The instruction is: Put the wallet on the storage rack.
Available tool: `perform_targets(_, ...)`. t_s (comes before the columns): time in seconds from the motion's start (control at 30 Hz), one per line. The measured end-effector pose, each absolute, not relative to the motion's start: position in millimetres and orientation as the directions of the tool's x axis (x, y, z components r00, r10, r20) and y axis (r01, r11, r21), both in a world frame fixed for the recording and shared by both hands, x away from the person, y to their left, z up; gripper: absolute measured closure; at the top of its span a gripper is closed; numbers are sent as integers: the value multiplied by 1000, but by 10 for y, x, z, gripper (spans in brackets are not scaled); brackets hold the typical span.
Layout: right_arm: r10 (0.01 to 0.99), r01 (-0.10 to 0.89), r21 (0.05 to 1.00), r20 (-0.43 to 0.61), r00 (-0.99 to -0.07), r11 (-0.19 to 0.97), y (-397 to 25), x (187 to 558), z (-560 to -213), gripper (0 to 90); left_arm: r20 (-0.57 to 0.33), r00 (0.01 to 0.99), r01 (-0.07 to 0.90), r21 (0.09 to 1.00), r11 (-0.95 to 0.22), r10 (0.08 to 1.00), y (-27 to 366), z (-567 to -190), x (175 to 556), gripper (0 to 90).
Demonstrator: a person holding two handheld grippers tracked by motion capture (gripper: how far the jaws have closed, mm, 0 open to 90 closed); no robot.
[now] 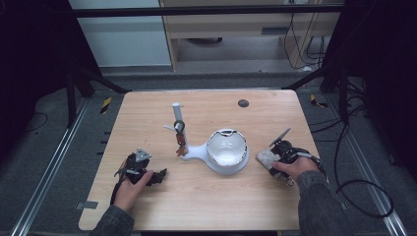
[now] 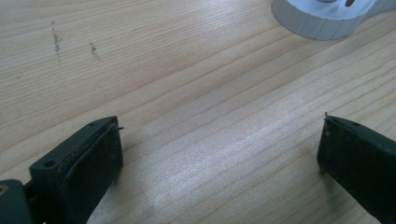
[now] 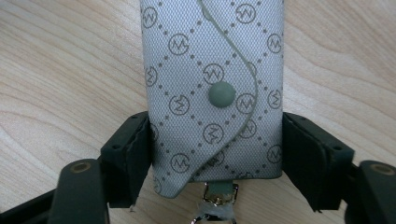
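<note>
The right gripper (image 3: 215,154) clamps a grey monogrammed key pouch (image 3: 212,88) by its two sides, on the table (image 1: 206,201) just right of the white bowl-shaped stand (image 1: 226,151). The left gripper (image 2: 219,154), jaws wide apart over bare wood, rests well left of that stand.

A pale wooden desk with rounded corners (image 1: 147,105) stood on a grey floor (image 1: 44,128), flanked by metal floor rails (image 1: 46,169) and black frame struts (image 1: 101,81). Beyond it were a white wall panel (image 1: 128,44) and a light wooden cabinet (image 1: 231,29), with black cables (image 1: 359,191) trailing across the floor at the right. Dim, even light left the sides of the room dark.
</note>
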State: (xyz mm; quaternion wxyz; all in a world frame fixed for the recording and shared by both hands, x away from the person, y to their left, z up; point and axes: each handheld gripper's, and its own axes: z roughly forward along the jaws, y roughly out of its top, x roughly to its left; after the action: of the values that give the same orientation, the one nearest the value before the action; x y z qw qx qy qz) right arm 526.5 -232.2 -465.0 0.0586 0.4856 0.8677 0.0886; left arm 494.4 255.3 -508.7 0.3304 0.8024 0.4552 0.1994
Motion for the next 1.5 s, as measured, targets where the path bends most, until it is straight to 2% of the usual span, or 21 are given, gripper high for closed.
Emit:
perform_targets(0.33,831,802,233,-55,-554,550,-2245,5182,-4474,313,18,508,599,711,-368,861,2554,-5087,4945,0)
perform_targets(0.97,733,678,280,-244,-635,680,-1991,4933,-3784,315,18,508,598,711,-369,861,2553,-5087,4946,0)
perform_targets(1.5,669,603,291,-319,-671,743,-1734,4808,-3520,315,18,512,596,712,-370,859,2550,-5087,4953,0)
